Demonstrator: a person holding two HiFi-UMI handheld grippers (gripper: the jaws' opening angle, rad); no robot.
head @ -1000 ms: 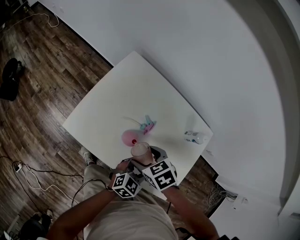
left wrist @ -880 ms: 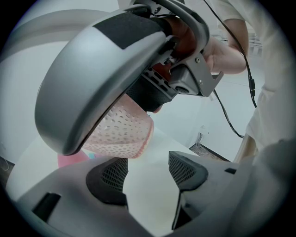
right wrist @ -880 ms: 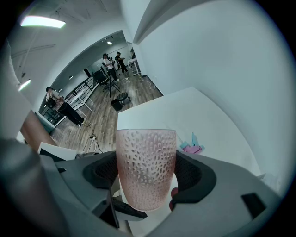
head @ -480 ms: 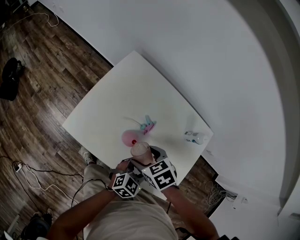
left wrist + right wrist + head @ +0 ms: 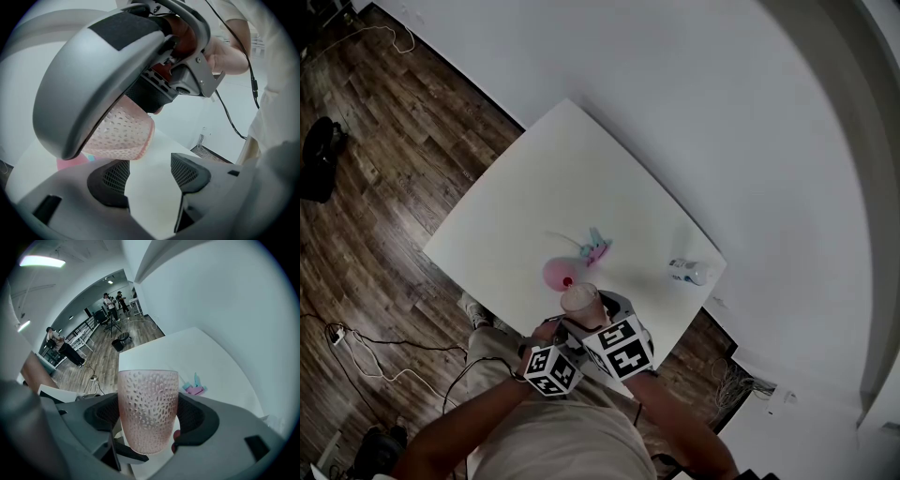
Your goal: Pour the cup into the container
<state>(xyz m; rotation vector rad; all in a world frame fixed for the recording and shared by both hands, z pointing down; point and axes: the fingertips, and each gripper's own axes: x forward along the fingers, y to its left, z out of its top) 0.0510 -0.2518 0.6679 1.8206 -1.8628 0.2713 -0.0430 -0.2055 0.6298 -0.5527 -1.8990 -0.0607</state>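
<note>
Nothing has shifted over the last second. Both hands sit in the same spot at the lower middle of the head view, and the things on the white tabletop [image 5: 562, 178] lie where they did.

The right gripper [image 5: 149, 420] has its jaws clamped on the dimpled pink cup [image 5: 147, 399], one dark pad on each side of it. In the right gripper view the cup stands straight between them. From above, the cup's mouth [image 5: 579, 300] faces up, just below and right of the round pink container [image 5: 553, 274]. The two look close together, almost touching in the picture.

The left gripper [image 5: 150, 174] has its jaws apart with nothing between them, only bare tabletop beyond. It hangs beside the right one, and its view shows the cup wall at upper left and a sliver of the container [image 5: 70, 162] below that.

I'd say the pour has not started. The cup is held ready by the container, and this looks like a pause before tipping. I cannot tell what is in the cup.

A pink and blue toy [image 5: 596, 248] lies just past the container. A small white object [image 5: 689, 273] sits well apart, near the tabletop's right corner.
</note>
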